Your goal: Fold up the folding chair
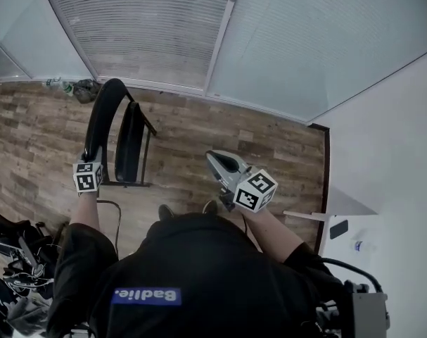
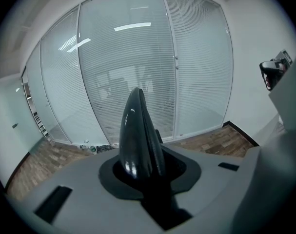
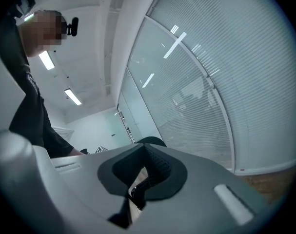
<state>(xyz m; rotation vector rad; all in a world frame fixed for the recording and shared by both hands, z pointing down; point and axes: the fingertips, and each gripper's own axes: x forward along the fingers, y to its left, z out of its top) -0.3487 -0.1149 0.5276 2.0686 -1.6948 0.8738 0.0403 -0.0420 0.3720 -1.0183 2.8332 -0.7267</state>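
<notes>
The black folding chair [image 1: 129,143] stands on the wooden floor at the left of the head view, its seat swung up close against the curved backrest [image 1: 100,115]. My left gripper [image 1: 92,157] is shut on the backrest's top edge. In the left gripper view that glossy black edge [image 2: 137,135] rises between the jaws. My right gripper [image 1: 214,159] hangs in the air right of the chair, away from it, shut and holding nothing. In the right gripper view [image 3: 145,172] the jaws are together, with the chair's dark top [image 3: 150,141] just beyond them.
A glass wall with blinds [image 1: 171,27] runs behind the chair, with bottles and a dark bag [image 1: 78,88] at its foot. Cables and gear [image 1: 13,252] lie at the lower left. A white table [image 1: 343,204] with a phone [image 1: 338,228] stands at the right.
</notes>
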